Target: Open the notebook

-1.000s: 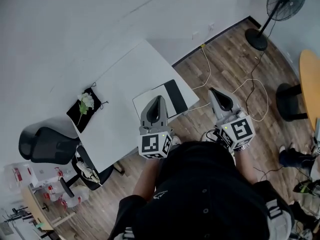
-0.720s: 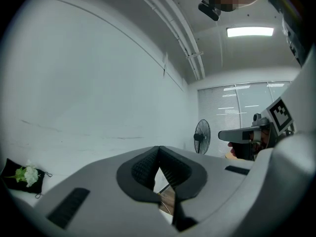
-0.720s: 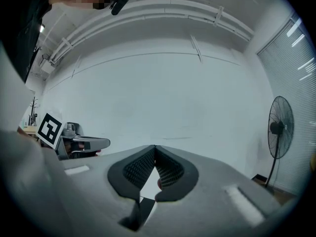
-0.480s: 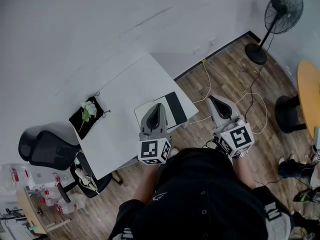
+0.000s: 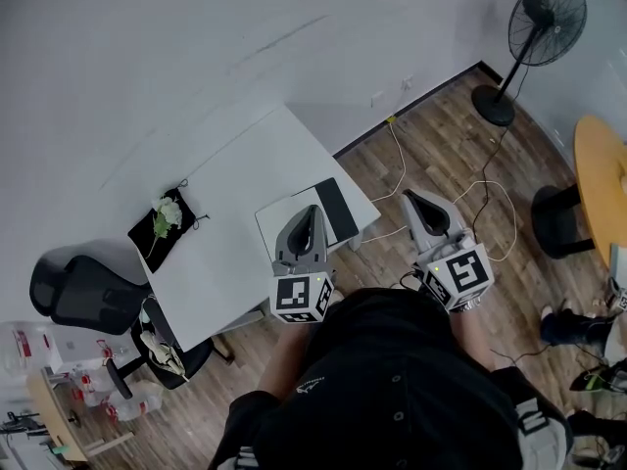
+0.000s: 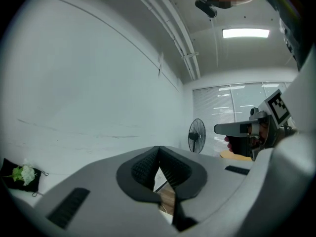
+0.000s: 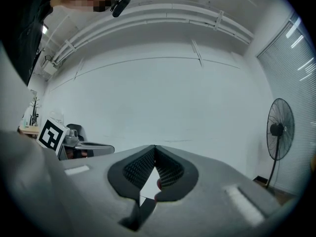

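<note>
The notebook (image 5: 277, 213), white with a black strip along its right side, lies closed at the near right corner of the white table (image 5: 245, 155). My left gripper (image 5: 313, 209) hovers above it, jaws shut with nothing between them; in the left gripper view (image 6: 159, 147) the dark pads meet at the tips. My right gripper (image 5: 406, 195) is held over the wooden floor to the right of the table, also shut and empty, pads touching in the right gripper view (image 7: 154, 146). Both grippers point at the white wall.
A black cloth with a white flower (image 5: 162, 219) lies at the table's left edge, also seen in the left gripper view (image 6: 22, 174). A black office chair (image 5: 73, 297) stands at the left. A standing fan (image 5: 549, 13), a round wooden table (image 5: 598, 179) and floor cables (image 5: 490, 179) are at the right.
Both grippers keep nearly the same pose, shut. The whole view has drifted slightly, so the table and notebook sit a little further left in the picture.
</note>
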### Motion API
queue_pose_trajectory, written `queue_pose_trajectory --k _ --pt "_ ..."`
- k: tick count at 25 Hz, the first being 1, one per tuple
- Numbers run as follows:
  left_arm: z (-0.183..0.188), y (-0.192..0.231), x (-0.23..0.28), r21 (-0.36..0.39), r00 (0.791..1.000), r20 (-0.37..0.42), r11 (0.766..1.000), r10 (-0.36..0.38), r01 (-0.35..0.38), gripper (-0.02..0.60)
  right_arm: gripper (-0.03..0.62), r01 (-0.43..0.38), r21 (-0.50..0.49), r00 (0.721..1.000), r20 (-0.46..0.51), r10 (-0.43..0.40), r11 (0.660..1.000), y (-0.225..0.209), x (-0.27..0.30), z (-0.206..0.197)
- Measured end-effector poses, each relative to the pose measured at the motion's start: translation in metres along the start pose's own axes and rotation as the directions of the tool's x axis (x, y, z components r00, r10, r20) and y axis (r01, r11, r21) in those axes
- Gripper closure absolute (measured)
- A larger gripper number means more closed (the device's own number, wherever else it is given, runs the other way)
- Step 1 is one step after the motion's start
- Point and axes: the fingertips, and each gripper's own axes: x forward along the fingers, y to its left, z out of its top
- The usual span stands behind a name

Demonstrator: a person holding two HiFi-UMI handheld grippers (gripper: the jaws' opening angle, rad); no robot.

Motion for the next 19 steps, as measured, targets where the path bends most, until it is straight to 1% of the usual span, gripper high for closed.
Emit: queue_pose_trajectory --k 2,6,10,12,15,19 --pt "0.0 -0.002 0.0 0.008 1.0 0.0 1.0 -0.004 0.004 0.575 0.589 0.006 0.0 1.0 -0.002 -0.006 1.0 -0.001 -0.002 0.0" --pt "-0.003 -0.006 -0.004 -0.002 1.0 0.0 1.0 -0.003 0.003 0.575 0.589 0.005 0.009 1.0 -0.01 -0.005 1.0 0.0 -0.006 -0.002" --pt "-0.004 -0.006 -0.008 -0.003 1.0 -0.004 1.0 0.005 -0.005 0.575 0.589 -0.002 0.076 1.0 0.012 0.002 0.997 -0.001 -0.012 0.0" --pt "-0.006 -0.005 -0.01 -0.006 1.0 -0.01 1.0 0.013 -0.013 0.575 0.589 -0.001 0.093 1.0 0.015 0.0 0.996 -0.003 -0.013 0.001" --pt "-0.011 -0.002 -0.011 -0.008 0.999 -0.019 1.0 0.026 -0.026 0.575 0.589 -0.001 0.088 1.0 0.009 0.0 0.996 -0.003 -0.012 -0.002" --pt "-0.017 -0.004 -0.009 -0.002 0.999 -0.028 1.0 0.021 -0.021 0.575 0.589 0.002 0.076 1.0 0.003 -0.002 0.997 -0.005 -0.013 -0.006"
